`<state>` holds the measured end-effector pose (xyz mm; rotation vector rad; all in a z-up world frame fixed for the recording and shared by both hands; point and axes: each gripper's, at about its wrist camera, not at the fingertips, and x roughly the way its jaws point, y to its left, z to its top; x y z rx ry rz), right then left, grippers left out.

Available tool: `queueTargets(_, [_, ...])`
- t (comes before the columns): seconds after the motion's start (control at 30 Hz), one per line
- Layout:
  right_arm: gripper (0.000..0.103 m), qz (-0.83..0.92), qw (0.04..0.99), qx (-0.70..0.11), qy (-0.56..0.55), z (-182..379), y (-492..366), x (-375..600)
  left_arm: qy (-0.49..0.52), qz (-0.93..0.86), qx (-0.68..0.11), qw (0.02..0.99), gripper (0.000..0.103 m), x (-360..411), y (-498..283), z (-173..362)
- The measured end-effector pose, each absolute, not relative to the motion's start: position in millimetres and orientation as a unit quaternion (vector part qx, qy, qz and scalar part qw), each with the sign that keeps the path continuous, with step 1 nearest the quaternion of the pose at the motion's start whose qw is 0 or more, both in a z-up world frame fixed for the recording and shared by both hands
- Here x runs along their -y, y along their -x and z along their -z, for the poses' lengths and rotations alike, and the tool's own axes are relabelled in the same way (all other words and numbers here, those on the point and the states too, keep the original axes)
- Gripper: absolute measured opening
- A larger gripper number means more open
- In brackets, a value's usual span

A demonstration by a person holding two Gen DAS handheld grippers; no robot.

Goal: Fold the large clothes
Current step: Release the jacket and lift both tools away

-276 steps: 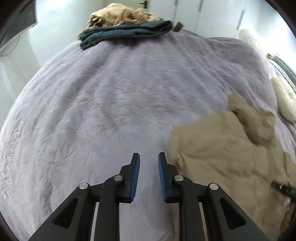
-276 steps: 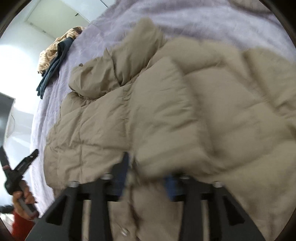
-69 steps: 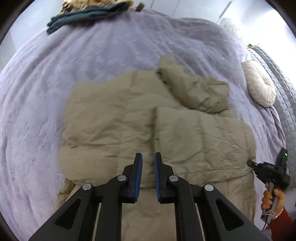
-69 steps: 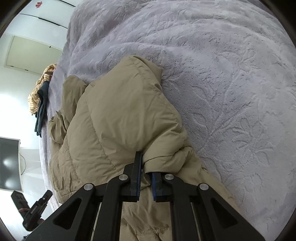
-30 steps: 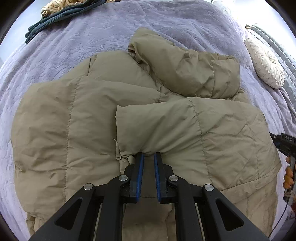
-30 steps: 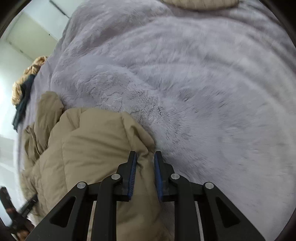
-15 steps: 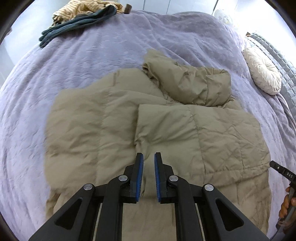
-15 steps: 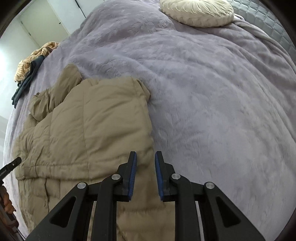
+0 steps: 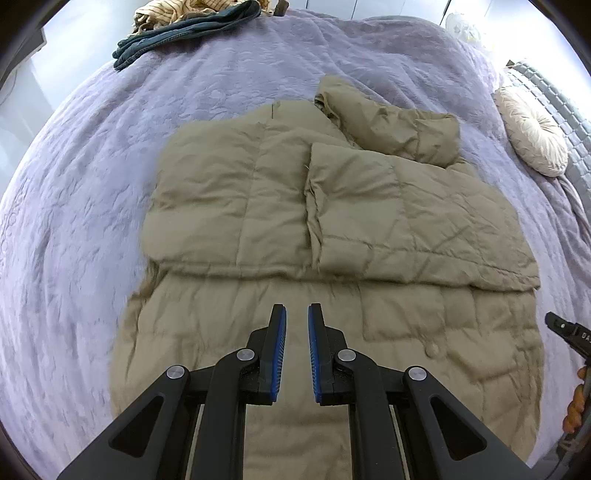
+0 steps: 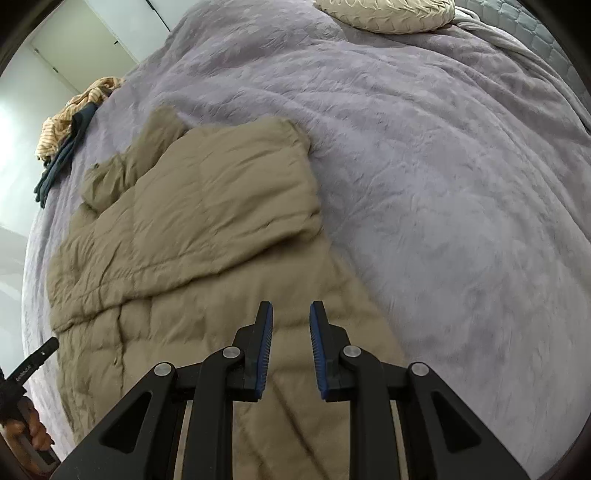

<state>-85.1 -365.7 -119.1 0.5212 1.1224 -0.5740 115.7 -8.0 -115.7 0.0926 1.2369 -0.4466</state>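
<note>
A tan quilted puffer coat lies flat on the purple bed, both sleeves folded across its chest and its hood at the far end. It also shows in the right wrist view. My left gripper is open and empty above the coat's lower half. My right gripper is open and empty above the coat's lower right edge. Each gripper's handle shows at the frame edge in the other's view.
The fuzzy purple blanket covers the whole bed. A pile of dark blue and striped clothes lies at the far edge. A round cream cushion and a grey quilted headboard are at the right.
Both grippers let go of the folded sleeves and drew back and up from the coat toward its hem. The right jaws have opened a little wider.
</note>
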Motion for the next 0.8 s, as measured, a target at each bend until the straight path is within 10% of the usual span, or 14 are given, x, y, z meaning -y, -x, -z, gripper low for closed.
queueTargets(0.57, [0.023, 0.21, 0.747, -0.56, -0.291, 113.3, 123.3, 275.3, -0.046, 0.232, -0.608, 0.758, 0.014, -29.2, -45.4, 88.0])
queueTargets(0.63, [0.023, 0.205, 0.742, -0.567, -0.293, 112.7, 127.5, 265.7, -0.044, 0.233, -0.615, 0.752, 0.036, -34.8, -37.9, 85.7])
queueTargets(0.67, [0.023, 0.203, 0.741, -0.57, -0.292, 111.9, 128.8, 261.6, -0.043, 0.228, -0.617, 0.752, 0.082, -38.6, -34.4, 83.7])
queueTargets(0.7, [0.023, 0.2, 0.739, -0.574, -0.29, 111.3, 130.3, 256.9, -0.038, 0.223, -0.614, 0.756, 0.099, -42.9, -31.5, 80.6])
queueTargets(0.8, [0.023, 0.193, 0.735, -0.583, -0.287, 109.4, 135.4, 245.6, -0.038, 0.235, -0.606, 0.759, 0.099, -50.8, -22.4, 69.8])
